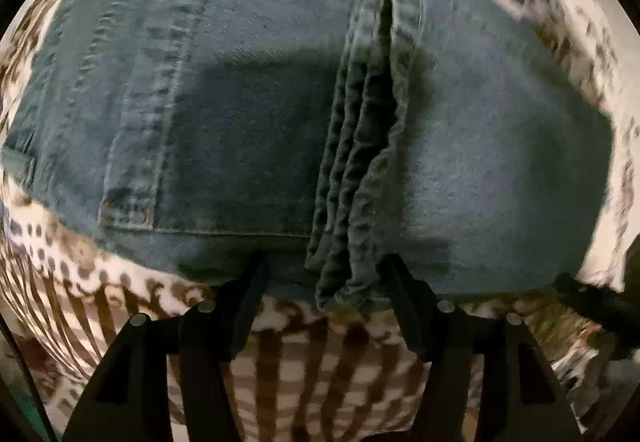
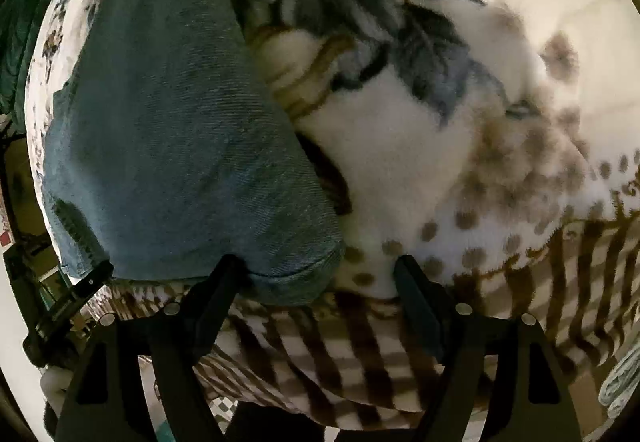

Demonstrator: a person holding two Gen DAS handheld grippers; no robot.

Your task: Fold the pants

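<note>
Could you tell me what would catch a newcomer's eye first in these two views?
The folded blue jeans fill the left wrist view, lying on a fluffy patterned blanket, with stacked leg hems running down the middle. The open left gripper straddles those hems at the near edge. In the right wrist view, the open right gripper sits at the jeans' corner.

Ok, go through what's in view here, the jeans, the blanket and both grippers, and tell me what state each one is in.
jeans: folded over, hem edges stacked on top, lying on the blanket
blanket: spread under the jeans, rumpled beside them
left gripper: open, at the jeans' near edge around the hems
right gripper: open, at the jeans' near corner
</note>
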